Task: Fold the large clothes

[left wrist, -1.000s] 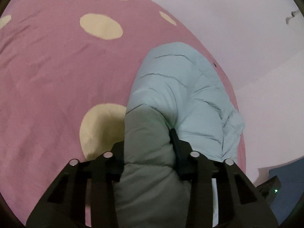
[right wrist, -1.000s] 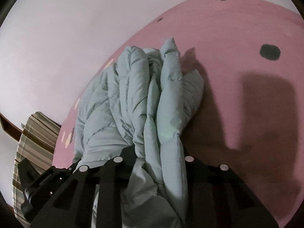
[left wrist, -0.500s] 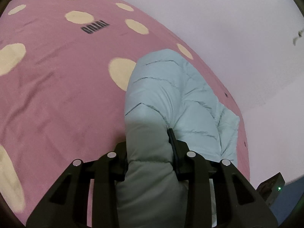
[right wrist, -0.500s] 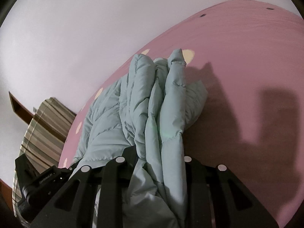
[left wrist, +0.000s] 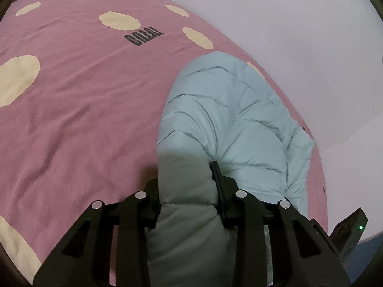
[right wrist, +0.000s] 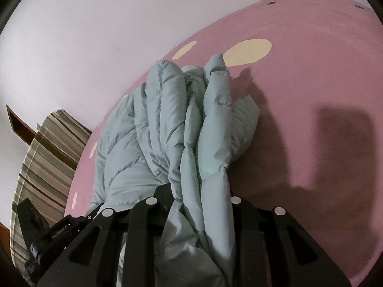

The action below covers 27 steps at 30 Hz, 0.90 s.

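Observation:
A pale blue-green puffer jacket lies on a pink bedspread with cream spots. My left gripper is shut on a thick padded fold of the jacket, which bulges out between the fingers. In the right wrist view the same jacket is bunched into upright ridges, and my right gripper is shut on a gathered bundle of its fabric. The fingertips of both grippers are buried in the padding. The left gripper's body shows at the lower left of the right wrist view.
The jacket lies close to the bed's edge by a white wall. Black lettering is printed on the bedspread. A striped cushion or chair stands beyond the bed edge. Dark shadows of the grippers fall on the spread.
Both grippers have travelled across the bed with the jacket still held; the printed lettering and cream spots have slid nearer in the left view, and a cream spot has come into the right view.

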Each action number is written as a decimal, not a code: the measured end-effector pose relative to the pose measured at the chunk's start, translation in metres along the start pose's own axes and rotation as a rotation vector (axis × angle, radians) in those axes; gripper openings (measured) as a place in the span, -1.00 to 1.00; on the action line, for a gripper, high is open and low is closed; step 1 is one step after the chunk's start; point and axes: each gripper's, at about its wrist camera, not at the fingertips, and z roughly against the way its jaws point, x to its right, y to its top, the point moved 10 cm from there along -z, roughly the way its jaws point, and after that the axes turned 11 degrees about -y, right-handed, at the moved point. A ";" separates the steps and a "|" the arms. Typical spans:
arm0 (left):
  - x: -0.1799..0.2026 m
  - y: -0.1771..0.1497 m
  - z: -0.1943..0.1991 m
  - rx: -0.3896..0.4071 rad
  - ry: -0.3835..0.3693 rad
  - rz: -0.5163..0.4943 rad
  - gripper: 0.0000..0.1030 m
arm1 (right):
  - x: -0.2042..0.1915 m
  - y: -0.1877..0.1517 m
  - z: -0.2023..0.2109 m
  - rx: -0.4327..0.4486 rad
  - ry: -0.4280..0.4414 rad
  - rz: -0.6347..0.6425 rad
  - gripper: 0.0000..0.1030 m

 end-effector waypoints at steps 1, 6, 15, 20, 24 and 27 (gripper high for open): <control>-0.001 0.000 -0.001 0.000 -0.001 -0.002 -0.37 | -0.006 0.001 -0.003 0.000 -0.003 -0.001 -0.54; -0.002 -0.003 -0.002 -0.001 -0.003 -0.011 -0.37 | -0.006 -0.004 -0.005 -0.001 -0.011 -0.003 -0.54; -0.001 -0.005 -0.001 0.000 0.005 -0.037 -0.37 | -0.008 -0.009 -0.005 -0.004 -0.012 -0.021 -0.54; -0.001 -0.005 -0.003 0.000 0.007 -0.049 -0.36 | -0.006 -0.010 -0.008 -0.005 -0.010 -0.021 -0.54; 0.000 -0.004 -0.003 0.000 0.007 -0.060 -0.33 | -0.005 -0.008 -0.009 -0.008 -0.008 -0.023 -0.51; -0.001 -0.003 -0.003 0.001 0.016 -0.070 -0.20 | -0.002 -0.007 -0.009 -0.009 -0.012 -0.029 -0.40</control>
